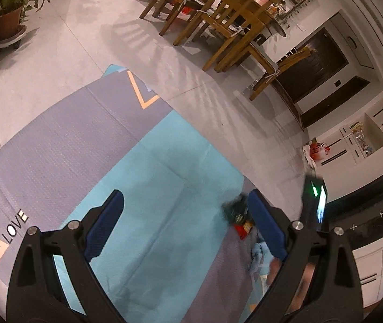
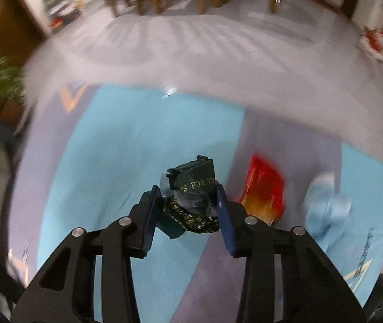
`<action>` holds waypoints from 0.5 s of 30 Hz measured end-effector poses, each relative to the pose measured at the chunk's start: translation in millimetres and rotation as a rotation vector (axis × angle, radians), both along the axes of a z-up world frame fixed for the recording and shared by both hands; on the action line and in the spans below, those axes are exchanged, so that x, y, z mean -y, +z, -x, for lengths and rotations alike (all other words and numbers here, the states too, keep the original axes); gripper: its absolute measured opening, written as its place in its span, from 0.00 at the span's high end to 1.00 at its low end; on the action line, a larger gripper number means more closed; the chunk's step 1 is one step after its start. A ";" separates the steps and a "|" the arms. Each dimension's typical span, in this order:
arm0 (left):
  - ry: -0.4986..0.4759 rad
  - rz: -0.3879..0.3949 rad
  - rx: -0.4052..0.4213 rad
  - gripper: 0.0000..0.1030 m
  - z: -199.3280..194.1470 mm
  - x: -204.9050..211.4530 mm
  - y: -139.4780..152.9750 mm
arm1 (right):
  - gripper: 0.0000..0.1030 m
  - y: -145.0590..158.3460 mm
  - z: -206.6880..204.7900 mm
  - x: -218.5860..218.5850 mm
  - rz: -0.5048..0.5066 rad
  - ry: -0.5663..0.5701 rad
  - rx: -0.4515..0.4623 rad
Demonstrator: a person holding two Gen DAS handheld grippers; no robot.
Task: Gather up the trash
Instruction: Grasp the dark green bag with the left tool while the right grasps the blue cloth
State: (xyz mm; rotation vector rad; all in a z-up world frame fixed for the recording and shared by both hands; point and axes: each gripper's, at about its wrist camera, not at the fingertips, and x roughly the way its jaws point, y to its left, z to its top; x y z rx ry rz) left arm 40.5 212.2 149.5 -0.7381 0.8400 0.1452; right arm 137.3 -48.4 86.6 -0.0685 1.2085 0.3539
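My right gripper [image 2: 187, 192] is shut on a crumpled dark green wrapper [image 2: 194, 188] with gold lettering, held above the blue and grey floor mat [image 2: 110, 148]. A red and gold wrapper [image 2: 264, 188] lies on the mat just right of it, and a pale blue crumpled piece [image 2: 326, 202] lies further right. My left gripper [image 1: 186, 204] is open and empty above the mat [image 1: 164, 188]. In the left wrist view the green wrapper [image 1: 234, 208], the red wrapper [image 1: 243, 228] and the blue piece [image 1: 258, 255] show beside its right finger.
Wooden chairs and a dining table [image 1: 218, 13] stand on the tiled floor beyond the mat. A potted plant [image 1: 11, 10] stands at the far left. A red and white bag [image 1: 315, 150] lies by white cabinets [image 1: 366, 134] on the right.
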 end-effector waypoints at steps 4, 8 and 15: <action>-0.034 -0.036 -0.022 0.09 -4.5 12.3 -3.0 | 0.60 -3.0 50.3 -3.0 -0.026 0.109 -0.054; -0.078 -0.066 -0.068 0.08 -12.4 27.0 -13.0 | 0.47 -4.8 69.1 4.3 -0.054 0.129 -0.105; -0.165 -0.086 -0.181 0.04 -28.6 56.7 -44.8 | 0.20 44.0 48.8 70.5 -0.075 -0.095 0.069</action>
